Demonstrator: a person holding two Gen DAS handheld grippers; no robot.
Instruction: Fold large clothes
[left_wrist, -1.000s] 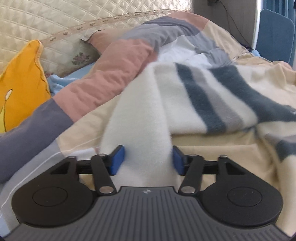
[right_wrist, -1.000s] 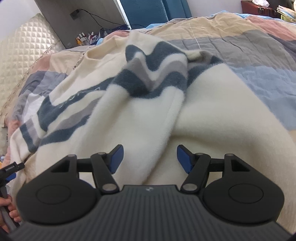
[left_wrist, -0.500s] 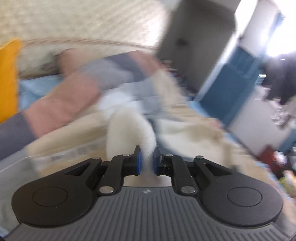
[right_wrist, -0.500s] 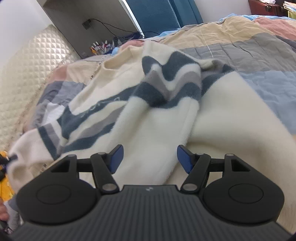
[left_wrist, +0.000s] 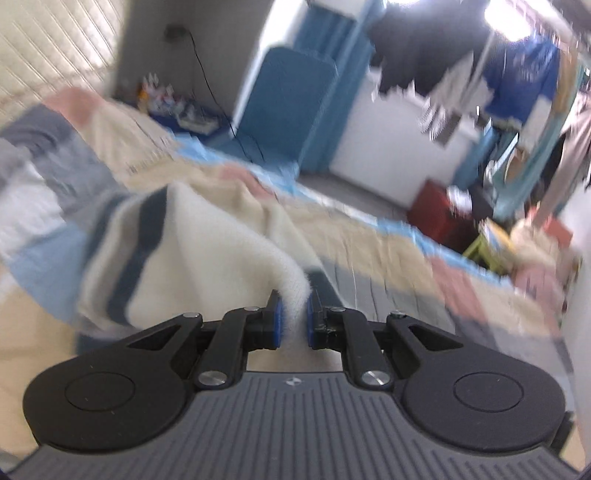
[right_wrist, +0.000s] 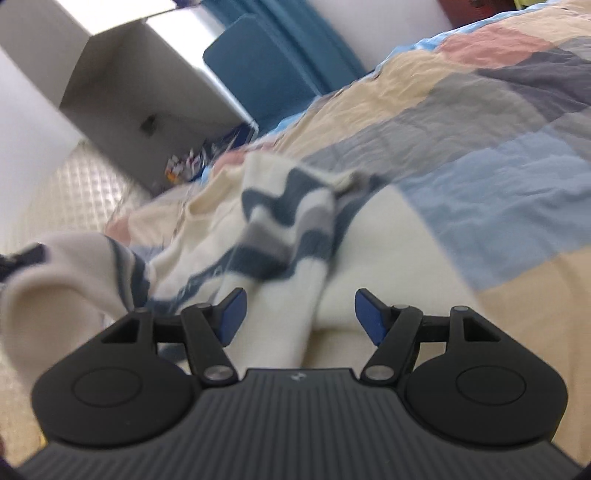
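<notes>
While the left gripper (left_wrist: 291, 318) is clamped on a bunched cream edge of the sweater (left_wrist: 207, 251), its blue pads (left_wrist: 277, 320) pinch the knit from both sides with only the thickness of fabric between them, and the cloth trails up and away to the left, dark and grey stripes showing. The view is motion-blurred. Right gripper (right_wrist: 300, 314) jaws stand well apart, nothing pinched; a cream sleeve fold (right_wrist: 291, 310) of the same sweater lies between and below the pads, contact not clear. In the right wrist view the sweater is spread crumpled on the patchwork quilt (right_wrist: 480, 140) of the bed, one striped portion raised at the left edge. Blue chair (left_wrist: 284, 110) beyond the bed.
</notes>
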